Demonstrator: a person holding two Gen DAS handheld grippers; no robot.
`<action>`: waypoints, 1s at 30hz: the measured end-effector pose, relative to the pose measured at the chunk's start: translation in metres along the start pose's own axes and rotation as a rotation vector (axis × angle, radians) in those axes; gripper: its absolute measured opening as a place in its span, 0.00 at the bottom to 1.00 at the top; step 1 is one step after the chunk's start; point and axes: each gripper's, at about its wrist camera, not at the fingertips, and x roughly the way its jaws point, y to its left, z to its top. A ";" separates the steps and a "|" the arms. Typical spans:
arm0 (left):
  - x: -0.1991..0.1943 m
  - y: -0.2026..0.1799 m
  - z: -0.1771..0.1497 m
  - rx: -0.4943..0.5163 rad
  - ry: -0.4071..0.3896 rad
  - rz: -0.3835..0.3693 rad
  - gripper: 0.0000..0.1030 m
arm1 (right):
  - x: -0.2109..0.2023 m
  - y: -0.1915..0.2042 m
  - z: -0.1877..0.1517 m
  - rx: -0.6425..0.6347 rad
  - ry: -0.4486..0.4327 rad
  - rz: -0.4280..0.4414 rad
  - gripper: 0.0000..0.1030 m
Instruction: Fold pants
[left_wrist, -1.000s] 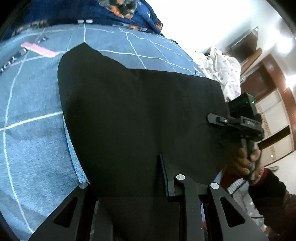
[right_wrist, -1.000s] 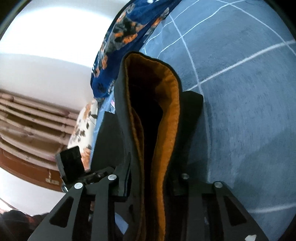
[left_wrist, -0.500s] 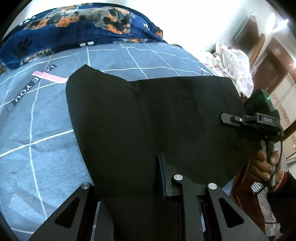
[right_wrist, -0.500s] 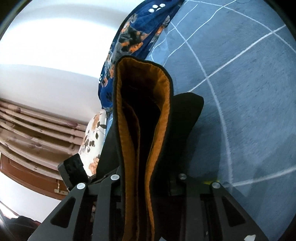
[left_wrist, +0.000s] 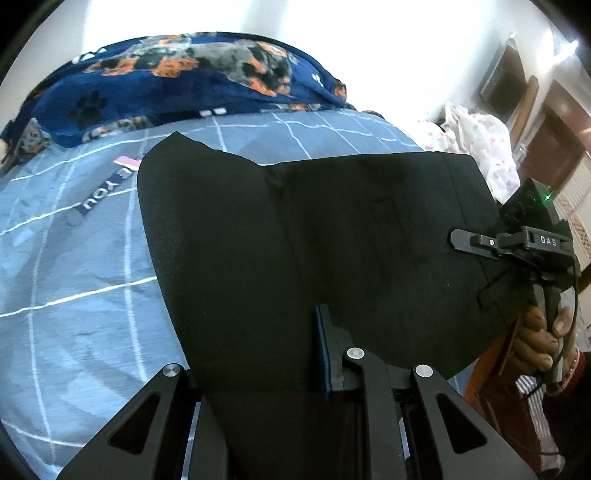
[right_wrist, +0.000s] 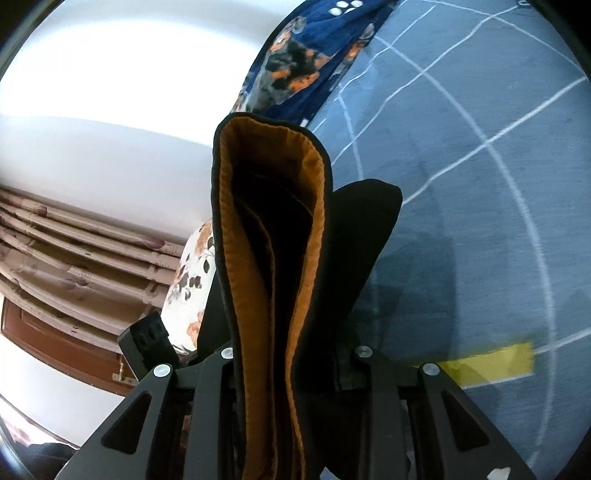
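Observation:
Black pants (left_wrist: 314, 236) hang stretched between both grippers above a blue-grey bedsheet (left_wrist: 74, 280). My left gripper (left_wrist: 266, 369) is shut on the near edge of the cloth, which drapes over its fingers. At the right of the left wrist view, a hand holds my right gripper (left_wrist: 476, 243), clamped on the waistband end. In the right wrist view my right gripper (right_wrist: 291, 354) is shut on the waistband (right_wrist: 266, 236), whose orange lining stands up in a loop between the fingers. The lower pant part (right_wrist: 365, 236) hangs toward the sheet.
A dark blue blanket (left_wrist: 177, 88) with a dog print lies along the far edge of the bed. White patterned cloth (left_wrist: 476, 144) is heaped at the far right. A yellow strip (right_wrist: 491, 362) lies on the sheet (right_wrist: 480, 206). Curtains (right_wrist: 74, 251) and a brown door (right_wrist: 62, 343) stand to the left.
Both grippers have risen with the pants and tilted up, so more of the blanket and wall shows. The yellow strip has come into the right wrist view.

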 end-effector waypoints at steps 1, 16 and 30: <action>-0.004 0.003 -0.001 -0.001 -0.007 0.010 0.18 | 0.003 0.004 -0.001 -0.003 0.003 0.002 0.24; -0.066 0.054 -0.003 -0.056 -0.100 0.095 0.18 | 0.058 0.064 0.002 -0.052 0.035 0.051 0.24; -0.116 0.117 0.021 -0.122 -0.185 0.184 0.18 | 0.121 0.121 0.018 -0.089 0.084 0.095 0.24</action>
